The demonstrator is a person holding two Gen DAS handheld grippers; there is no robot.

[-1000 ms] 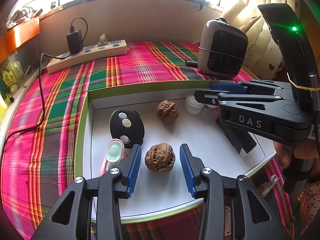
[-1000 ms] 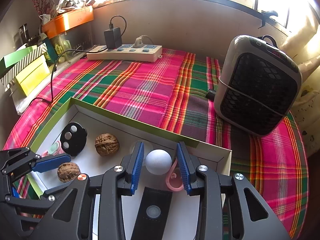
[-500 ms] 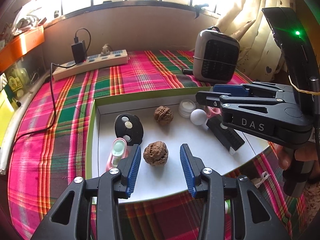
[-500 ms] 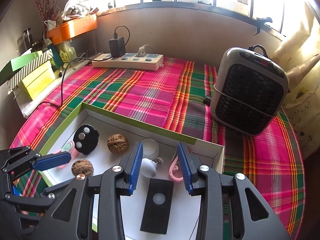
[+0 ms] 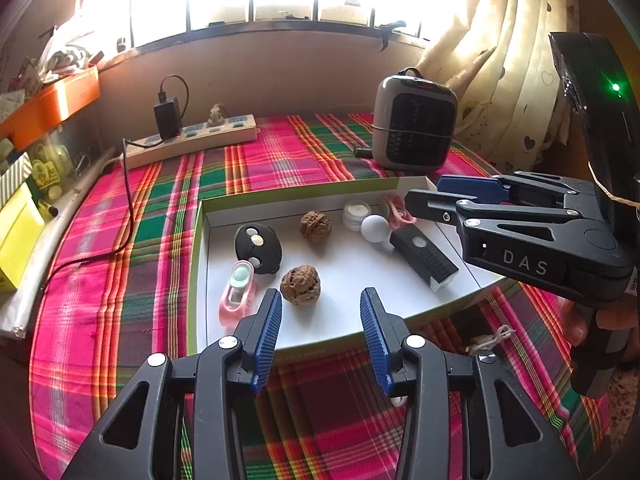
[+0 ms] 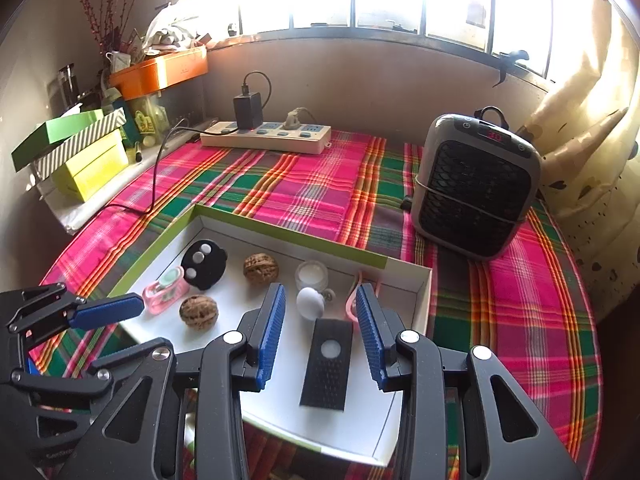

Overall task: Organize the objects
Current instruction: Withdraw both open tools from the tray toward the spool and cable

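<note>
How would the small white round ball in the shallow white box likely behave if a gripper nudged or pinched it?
The small white round ball looks smooth and spherical, so it would probably roll across the flat floor of the shallow white box at a light nudge. Its glossy surface suggests it may squirt out from between ribbed pads. It looks light, though its weight cannot be judged.

white "das" on the right gripper [image 5: 424,196]

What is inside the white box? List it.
In the box: two walnuts, a black oval remote, a pink case, a white jar, a white ball, a pink hook, partly hidden by a finger, and a black bar.
</note>
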